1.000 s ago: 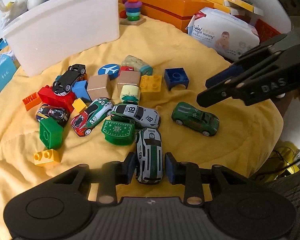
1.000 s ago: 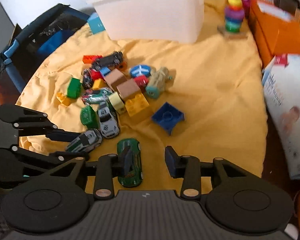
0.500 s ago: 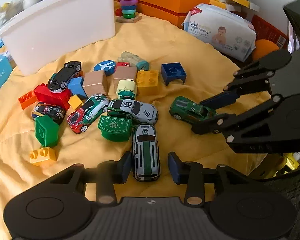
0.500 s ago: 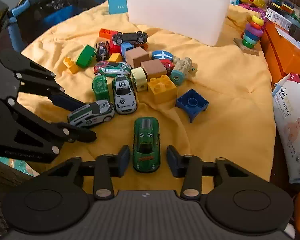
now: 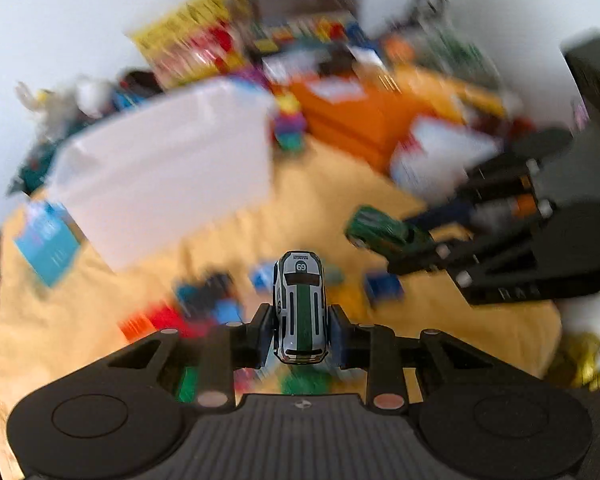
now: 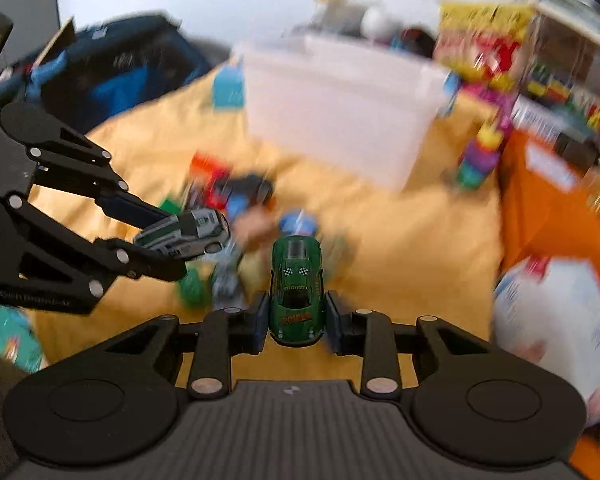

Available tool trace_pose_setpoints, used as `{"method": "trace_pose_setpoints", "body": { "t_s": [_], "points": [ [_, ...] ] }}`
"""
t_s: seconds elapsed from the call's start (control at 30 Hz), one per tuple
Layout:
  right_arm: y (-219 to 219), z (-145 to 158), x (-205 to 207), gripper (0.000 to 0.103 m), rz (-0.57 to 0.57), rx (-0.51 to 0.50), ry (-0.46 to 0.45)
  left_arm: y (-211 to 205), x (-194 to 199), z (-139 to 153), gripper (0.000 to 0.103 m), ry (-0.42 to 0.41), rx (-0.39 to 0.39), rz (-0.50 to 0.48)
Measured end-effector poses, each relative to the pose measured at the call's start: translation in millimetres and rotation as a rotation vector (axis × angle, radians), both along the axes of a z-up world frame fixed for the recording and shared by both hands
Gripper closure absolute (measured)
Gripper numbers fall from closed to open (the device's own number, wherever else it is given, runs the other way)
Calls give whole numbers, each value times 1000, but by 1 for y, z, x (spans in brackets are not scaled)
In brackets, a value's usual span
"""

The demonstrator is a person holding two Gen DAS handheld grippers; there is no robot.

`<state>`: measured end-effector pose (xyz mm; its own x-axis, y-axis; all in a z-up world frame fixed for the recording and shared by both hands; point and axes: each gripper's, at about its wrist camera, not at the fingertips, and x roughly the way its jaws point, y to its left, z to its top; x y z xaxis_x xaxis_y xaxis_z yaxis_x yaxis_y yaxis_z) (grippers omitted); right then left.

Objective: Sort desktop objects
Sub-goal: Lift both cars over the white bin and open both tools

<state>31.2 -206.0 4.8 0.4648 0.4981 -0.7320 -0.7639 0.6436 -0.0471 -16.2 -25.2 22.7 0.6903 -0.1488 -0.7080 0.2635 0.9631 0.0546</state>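
My left gripper (image 5: 300, 334) is shut on a silver and green toy car (image 5: 300, 306) marked 69 and holds it above the yellow cloth. The same car (image 6: 182, 232) shows in the right wrist view, between the left gripper's fingers. My right gripper (image 6: 297, 322) is shut on a dark green toy car (image 6: 297, 288), also lifted; it also shows in the left wrist view (image 5: 384, 232). A white bin (image 5: 168, 184) stands at the back, also in the right wrist view (image 6: 336, 108). The pile of toy cars and blocks (image 6: 236, 208) lies blurred below.
An orange box (image 5: 352, 120) and a ring stacker (image 6: 478, 160) stand at the back right. A wipes pack (image 6: 556, 312) lies at the right edge. A blue bag (image 6: 112, 76) sits off the cloth at left. A small blue box (image 5: 46, 240) lies left of the bin.
Both grippers have closed on their cars and lifted them off the cloth. Both views have tilted up toward the white bin and are motion-blurred.
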Motion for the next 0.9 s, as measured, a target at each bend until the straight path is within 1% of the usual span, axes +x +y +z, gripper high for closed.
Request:
{"method": "trace_pose_setpoints", "body": {
  "t_s": [0.07, 0.17, 0.23, 0.33, 0.43, 0.5, 0.63, 0.7, 0.8, 0.83, 0.87, 0.9],
  "points": [
    [1, 12, 14, 70, -10, 42, -21, 9, 16, 13, 70, -46, -4, 28],
    [10, 24, 39, 70, -27, 78, -69, 22, 45, 31, 70, -123, 48, 53],
    [22, 33, 58, 70, -33, 105, -115, 30, 65, 43, 70, -167, 62, 77],
    [38, 46, 86, 70, -34, 147, -159, 40, 94, 63, 70, -234, 81, 106],
    [53, 59, 115, 70, -41, 189, -189, 44, 124, 70, 70, -274, 119, 133],
    [61, 66, 135, 70, -62, 217, -191, 49, 146, 71, 70, -270, 129, 160],
    [73, 72, 163, 70, -97, 250, -194, 66, 182, 68, 70, -253, 116, 204],
    [81, 70, 174, 70, -105, 259, -180, 75, 200, 60, 70, -225, 114, 222],
    [96, 58, 190, 69, -144, 236, -142, 83, 217, 41, 70, -167, 104, 255],
    [100, 53, 195, 68, -156, 220, -123, 84, 215, 38, 66, -162, 99, 259],
    [103, 49, 197, 66, -165, 201, -104, 84, 210, 36, 54, -168, 99, 261],
    [102, 46, 195, 61, -169, 198, -93, 81, 204, 35, 47, -177, 107, 259]
  ]
}}
